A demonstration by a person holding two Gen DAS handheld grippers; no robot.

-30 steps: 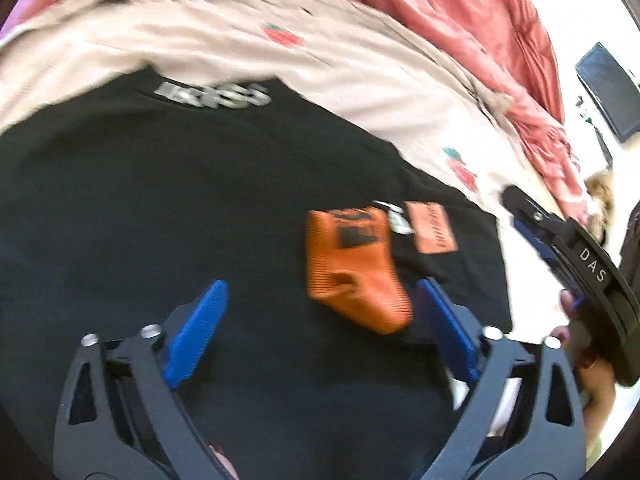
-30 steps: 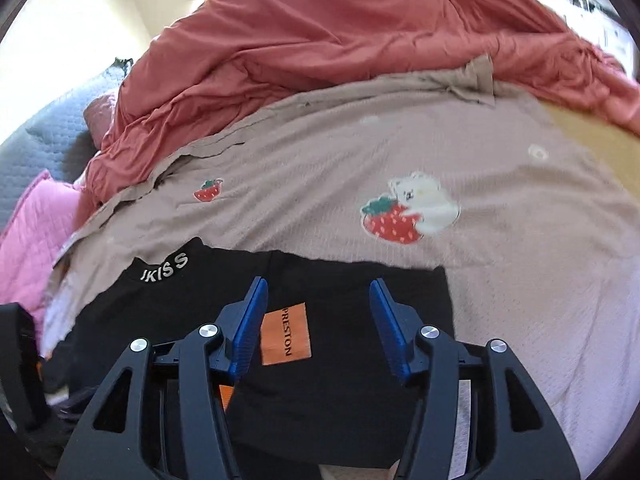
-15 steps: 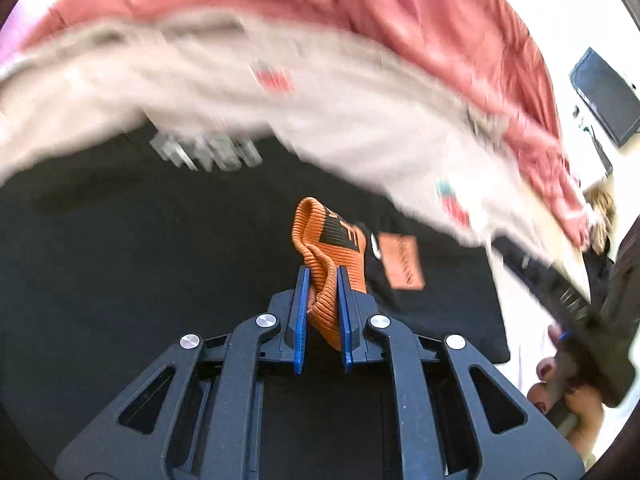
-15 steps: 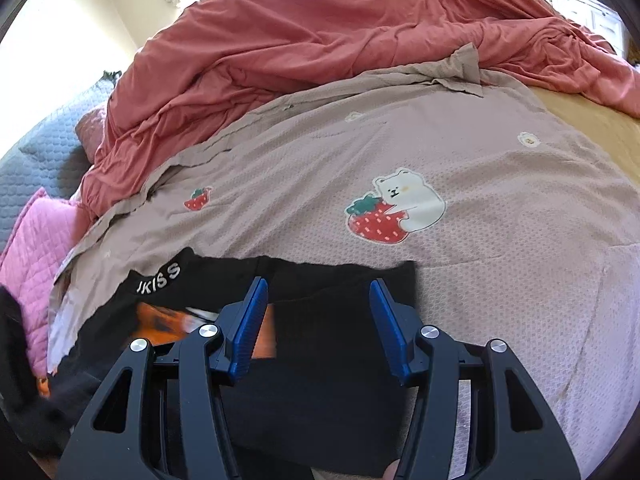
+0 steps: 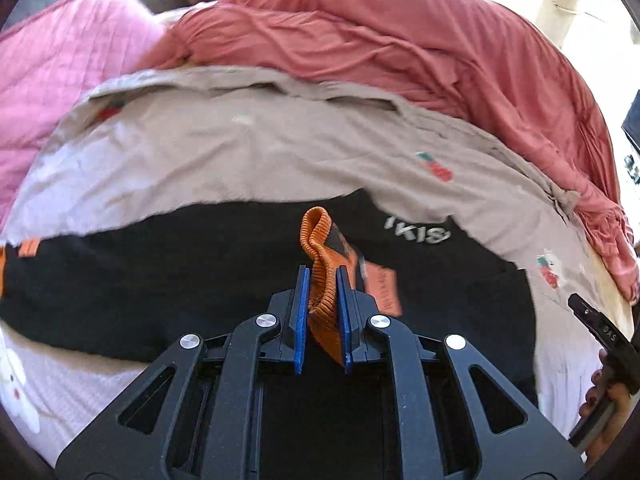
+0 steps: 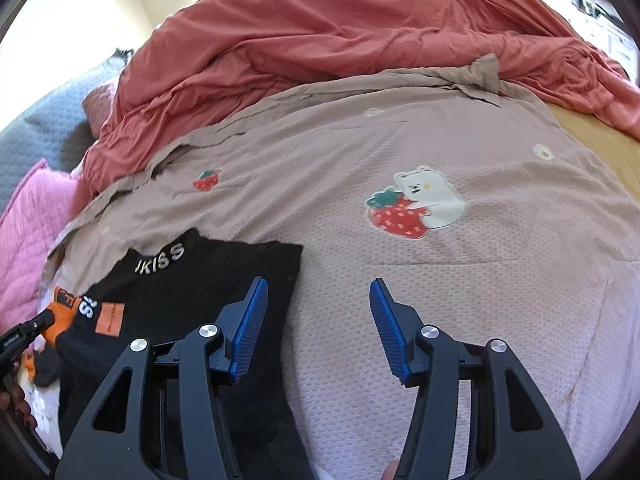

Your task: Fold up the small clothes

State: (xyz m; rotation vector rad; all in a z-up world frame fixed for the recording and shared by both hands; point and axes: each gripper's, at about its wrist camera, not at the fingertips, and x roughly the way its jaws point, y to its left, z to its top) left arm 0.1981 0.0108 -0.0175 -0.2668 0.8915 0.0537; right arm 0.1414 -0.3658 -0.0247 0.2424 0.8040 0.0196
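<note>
A black garment [image 5: 160, 280] with white lettering and an orange patch [image 5: 384, 288] lies spread on the bed. My left gripper [image 5: 322, 276] is shut on its orange ribbed cuff [image 5: 318, 236], which stands folded up between the blue pads, lifted off the cloth. In the right wrist view the same garment [image 6: 208, 276] lies at the lower left, with the cuff [image 6: 64, 308] pinched at the far left edge. My right gripper [image 6: 317, 282] stands open over the bedsheet, its left finger above the garment's right edge, nothing between its fingers.
A beige sheet [image 6: 440, 280] printed with a bear and strawberries covers the bed. A rumpled red duvet [image 5: 400, 48] is piled behind it. A pink quilted pillow [image 5: 60, 64] lies at the left. A person's hand [image 5: 604, 404] holds the other gripper at the right edge.
My left gripper went from open around the orange cuff to shut on it, then lifted it and swung across the garment. The right gripper stayed open and almost still.
</note>
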